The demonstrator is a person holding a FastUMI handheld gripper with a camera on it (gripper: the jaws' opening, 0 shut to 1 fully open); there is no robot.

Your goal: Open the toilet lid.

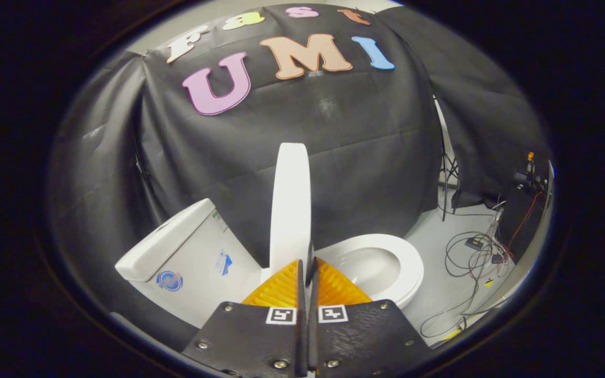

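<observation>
Fingers pressed nearly together, clamped on the near edge of the raised toilet lid at twelve o'clock, tank at ten o'clock, open seat at two o'clock.

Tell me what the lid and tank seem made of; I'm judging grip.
Lid: likely smooth glossy white plastic, thin and evenly shiny, standing upright ahead of the closed gripper. Tank: probably glazed ceramic, thick-walled with soft sheen, though plastic can't be excluded.
</observation>
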